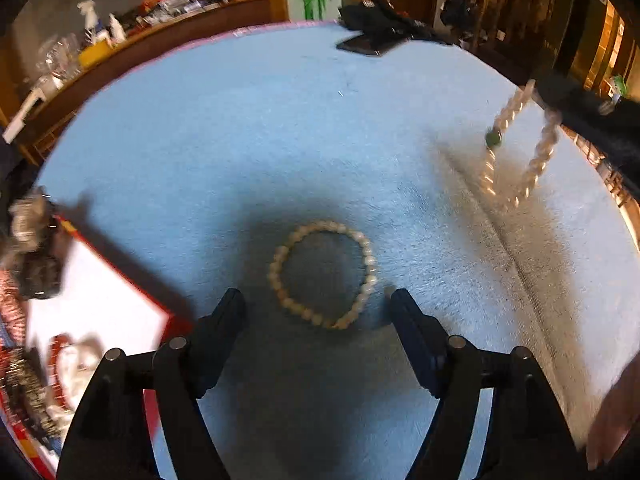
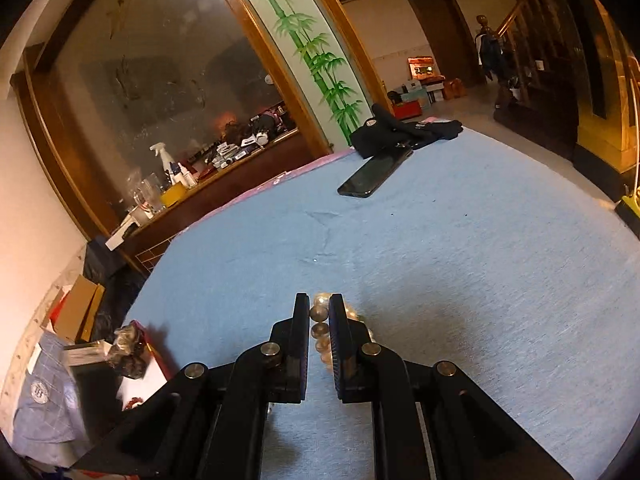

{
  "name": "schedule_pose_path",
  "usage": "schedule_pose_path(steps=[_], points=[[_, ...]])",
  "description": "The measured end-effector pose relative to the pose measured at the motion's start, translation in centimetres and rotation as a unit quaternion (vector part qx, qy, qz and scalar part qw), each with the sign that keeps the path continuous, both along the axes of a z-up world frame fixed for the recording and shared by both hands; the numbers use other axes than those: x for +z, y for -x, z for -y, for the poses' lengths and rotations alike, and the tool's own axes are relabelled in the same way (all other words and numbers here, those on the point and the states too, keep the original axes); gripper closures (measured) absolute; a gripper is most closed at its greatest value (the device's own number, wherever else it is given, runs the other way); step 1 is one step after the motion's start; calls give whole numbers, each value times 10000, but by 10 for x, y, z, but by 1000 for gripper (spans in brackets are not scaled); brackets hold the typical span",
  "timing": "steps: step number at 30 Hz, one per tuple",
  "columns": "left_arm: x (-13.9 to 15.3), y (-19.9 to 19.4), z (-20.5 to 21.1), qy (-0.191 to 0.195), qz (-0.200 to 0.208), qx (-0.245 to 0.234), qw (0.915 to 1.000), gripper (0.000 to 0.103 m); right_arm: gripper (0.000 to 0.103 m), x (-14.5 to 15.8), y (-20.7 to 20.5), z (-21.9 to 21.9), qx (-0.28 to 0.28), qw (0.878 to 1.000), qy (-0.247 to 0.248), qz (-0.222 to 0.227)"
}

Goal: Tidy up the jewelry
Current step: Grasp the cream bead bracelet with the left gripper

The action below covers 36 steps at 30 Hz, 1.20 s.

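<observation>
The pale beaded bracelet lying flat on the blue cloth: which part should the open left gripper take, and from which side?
Take the pale beaded bracelet by the near arc of the ring, probably from above. It lies flat on the blue cloth, so only a downward approach gets one finger inside the loop and one outside. The left gripper already straddles that arc.

A home — wooden staircase (image 2: 532, 36), cluttered sideboard (image 2: 224, 160).

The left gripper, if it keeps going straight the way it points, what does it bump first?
Most likely the bead bracelet lying flat on the blue cloth. The left gripper is open, and the ring lies just ahead between its fingers. Depth is hard to judge, so the fingers may meet the cloth beside it.
</observation>
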State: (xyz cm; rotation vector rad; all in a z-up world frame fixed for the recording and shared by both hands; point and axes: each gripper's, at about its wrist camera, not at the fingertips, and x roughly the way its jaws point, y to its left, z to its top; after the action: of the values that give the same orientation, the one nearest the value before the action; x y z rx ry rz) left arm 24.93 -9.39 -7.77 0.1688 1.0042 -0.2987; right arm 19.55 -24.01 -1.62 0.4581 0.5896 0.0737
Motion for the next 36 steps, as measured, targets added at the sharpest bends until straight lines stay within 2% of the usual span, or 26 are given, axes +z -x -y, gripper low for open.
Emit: schedule_pose_path(steps=[2, 3, 4, 5, 6, 7, 11, 12, 20, 23, 25, 29, 33, 35, 36], points=[[-1, -2, 2, 25, 118, 52, 9999, 29, 94, 3, 3, -3, 53, 10000, 36, 47], [-1, -3, 2, 48, 166, 53, 9998, 37, 94, 4, 4, -2, 74, 9999, 41, 63], [0, -2, 2, 81, 303, 91, 9995, 58, 94, 3, 1, -2, 111, 9999, 34, 75], [0, 0, 1, 106, 420, 99, 9990, 68, 93, 3, 2, -3, 137, 9999, 21, 84], [-1, 1, 1, 102, 477, 95, 9988, 86, 93, 3, 2, -3, 146, 9998, 2, 93], [-1, 2, 0, 99, 534, 115, 9985, 93, 93, 4, 2, -3, 167, 9998, -21, 105], [0, 6, -8, 289, 517, 103, 9982, 94, 93, 3, 4, -2, 204, 9997, -82, 119], [3, 9, -12, 425, 561, 87, 9975, 103, 93, 3, 4, -2, 210, 9997, -88, 125], [22, 23, -21, 600, 610, -2, 9963, 103, 93, 4, 7, -4, 267, 9994, -123, 177], [14, 15, -19, 531, 269, -118, 9982, 103, 93, 3, 7, -4, 245, 9994, -152, 172], [6, 8, -15, 320, 104, -105, 9994, 103, 93, 1, 6, -2, 262, 9993, -217, 127], [5, 3, -9, 99, 300, -64, 9995, 101, 93, 1, 4, -2, 296, 9993, -218, 119], [3, -13, -7, 119, 286, -81, 9995, 100, 93, 1, 5, -4, 353, 9991, -219, 123], [3, -18, -6, 100, 319, -134, 9994, 100, 93, 0, 5, -4, 354, 9991, -214, 127], [4, -17, -5, 43, 322, -163, 9993, 103, 93, 0, 5, -4, 363, 9990, -213, 128]])
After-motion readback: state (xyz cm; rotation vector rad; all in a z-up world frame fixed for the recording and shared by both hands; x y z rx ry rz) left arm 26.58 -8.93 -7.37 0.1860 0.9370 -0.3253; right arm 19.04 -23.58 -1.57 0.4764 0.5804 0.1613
